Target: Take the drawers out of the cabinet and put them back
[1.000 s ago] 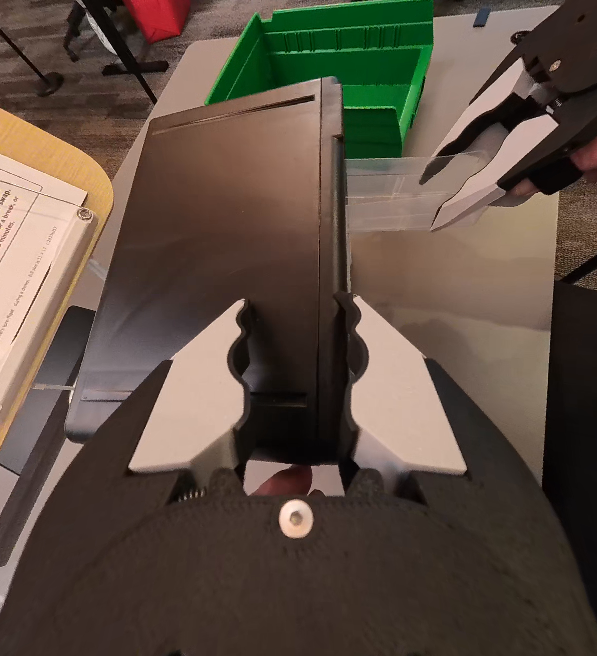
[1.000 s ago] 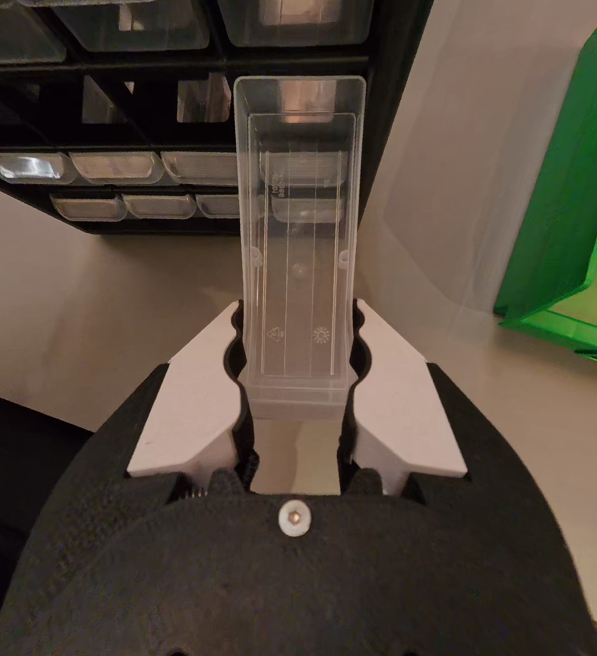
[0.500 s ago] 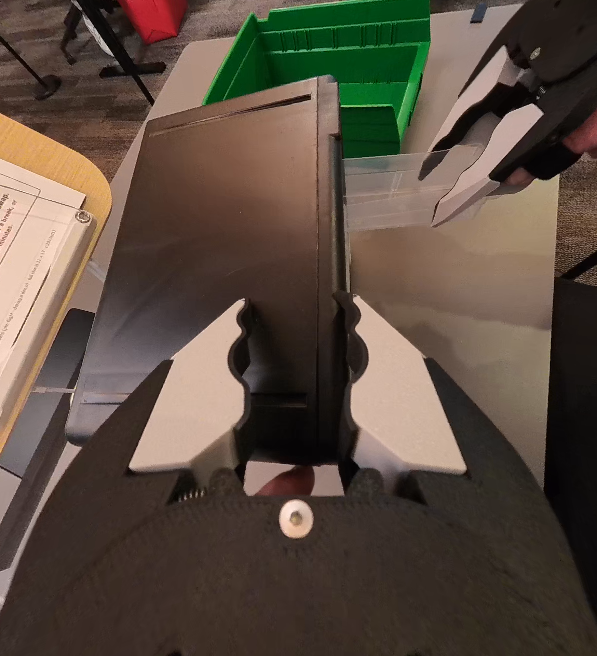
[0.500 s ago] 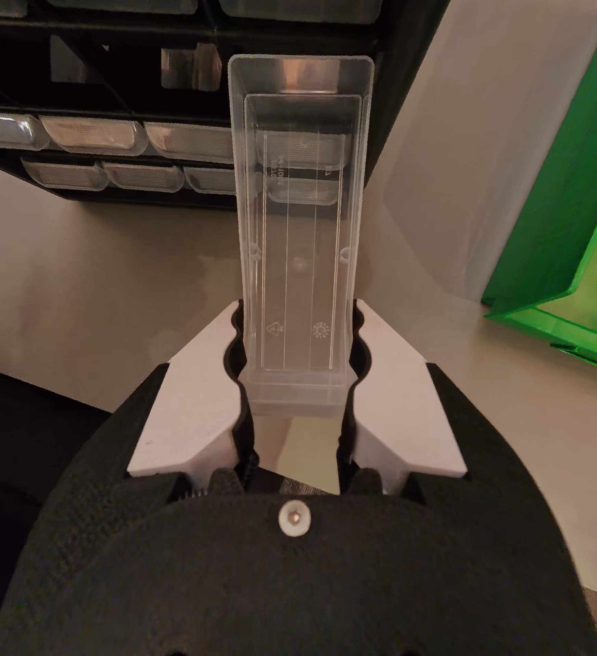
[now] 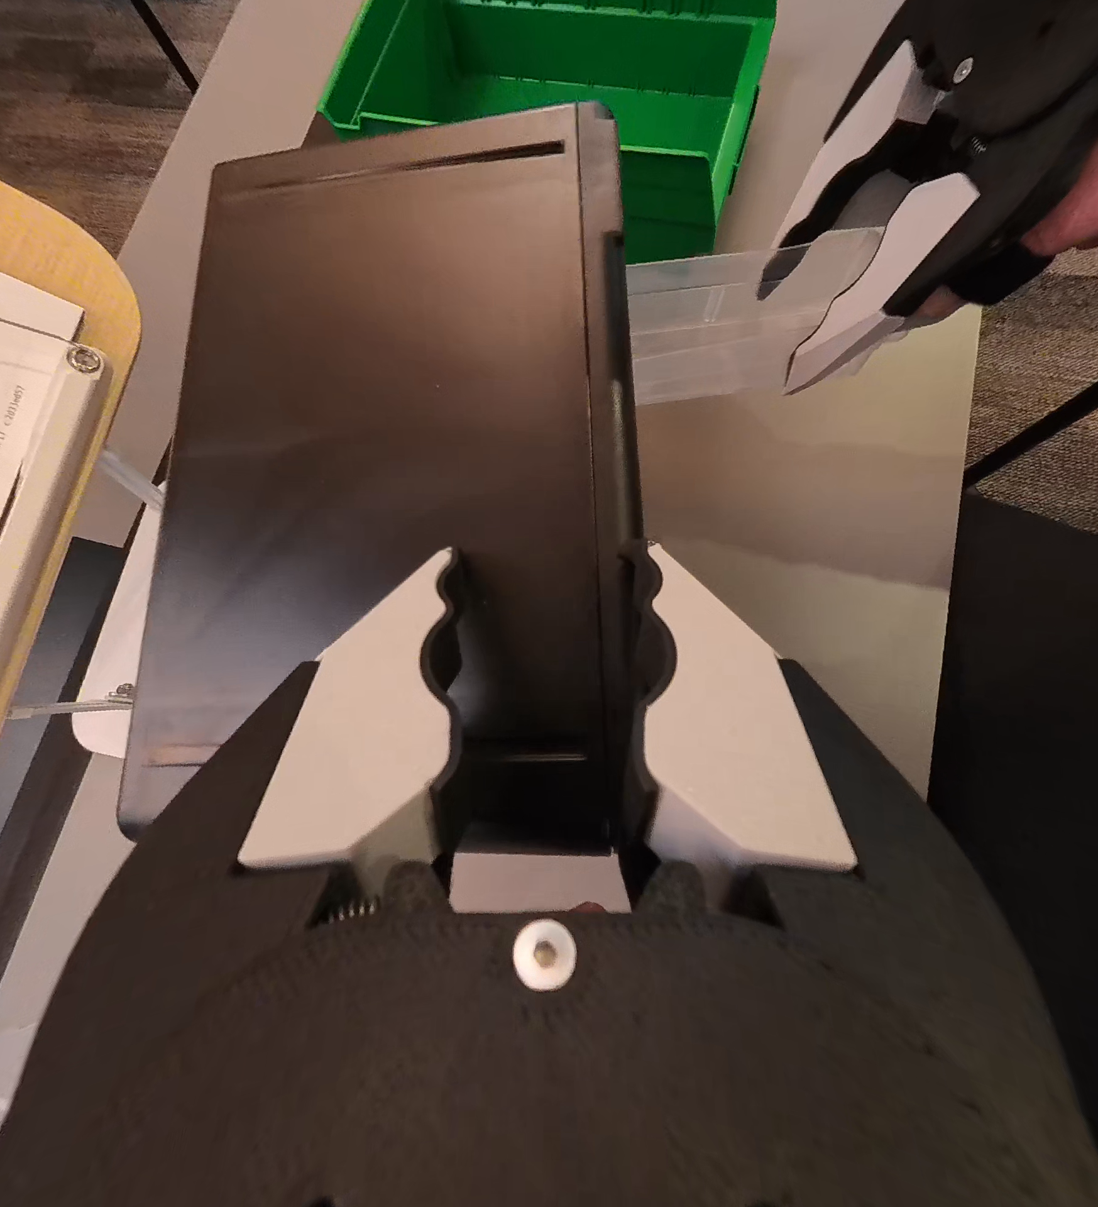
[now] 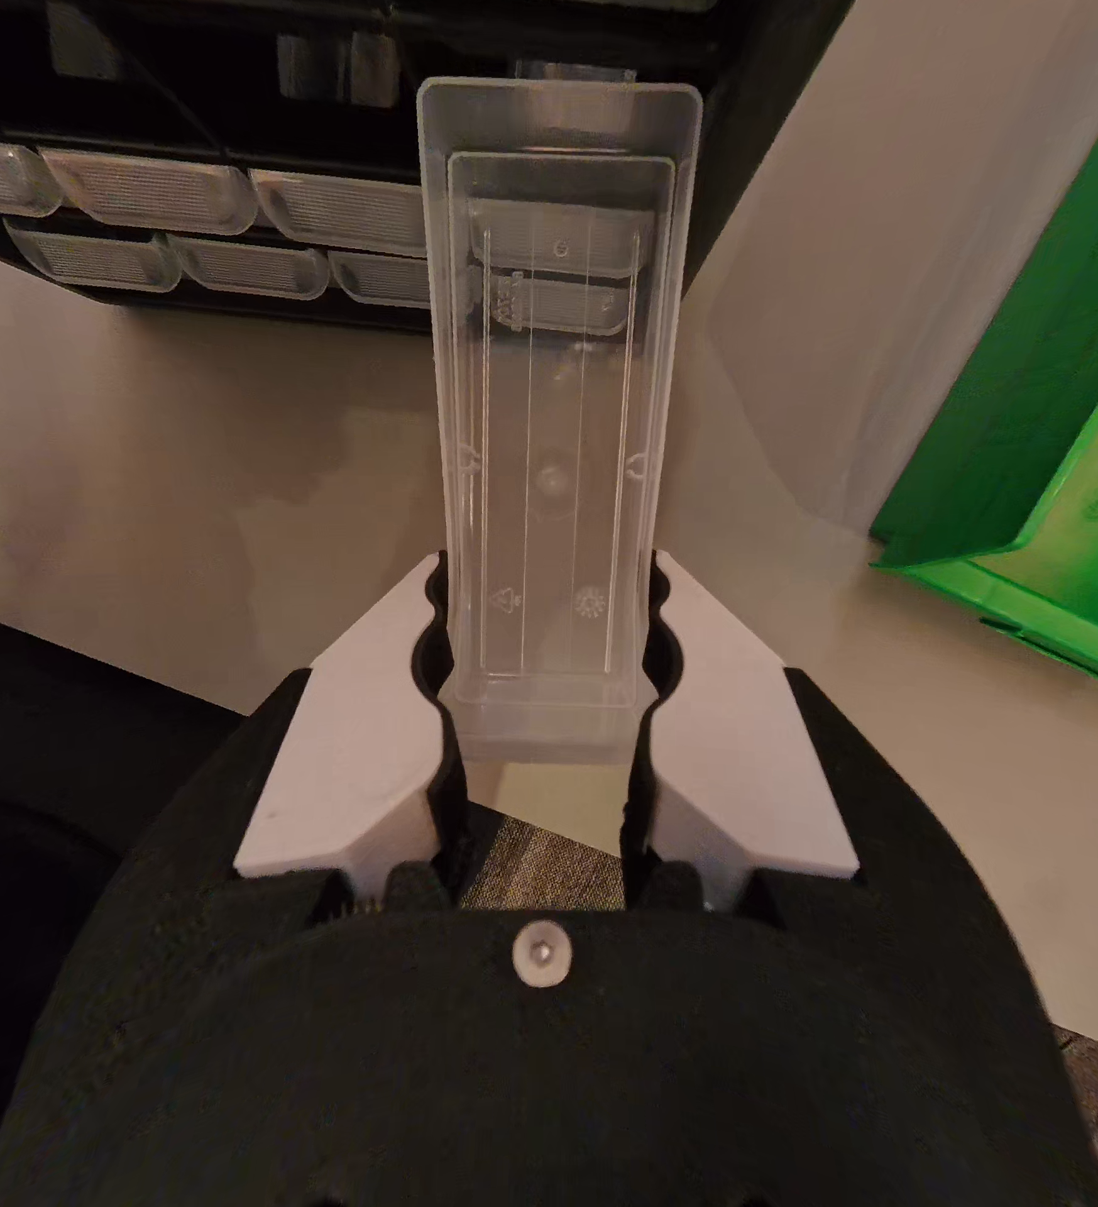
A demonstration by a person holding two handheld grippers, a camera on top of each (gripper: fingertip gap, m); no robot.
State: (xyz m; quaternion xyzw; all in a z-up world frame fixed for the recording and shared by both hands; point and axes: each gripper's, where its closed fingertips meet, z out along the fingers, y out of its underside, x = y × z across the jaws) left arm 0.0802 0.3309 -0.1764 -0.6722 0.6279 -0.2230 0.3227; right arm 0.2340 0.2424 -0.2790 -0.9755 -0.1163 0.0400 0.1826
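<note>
The black cabinet (image 5: 389, 392) stands on the grey table (image 5: 794, 522), seen from above. My left gripper (image 5: 543, 565) is shut on the cabinet's near top edge by its front face. My right gripper (image 6: 546, 562) is shut on the near end of a clear empty drawer (image 6: 559, 424). The drawer's far end sits at an open slot in the right column of the cabinet front (image 6: 761, 130). In the left wrist view the drawer (image 5: 696, 326) sticks out level from the cabinet front, with the right gripper (image 5: 791, 313) and a hand (image 5: 1094, 196) on it.
Several clear drawers (image 6: 154, 196) sit shut in the lower rows. A green bin (image 5: 533, 65) stands behind the cabinet, on the right of the right wrist view (image 6: 1023, 424). A wooden table with papers (image 5: 10, 392) lies left. A dark object (image 5: 1042, 718) borders the table's right edge.
The right gripper has shifted with the drawer, so the cabinet front now sits higher in its view. The drawer's far end stays at the slot. The left gripper keeps its hold.
</note>
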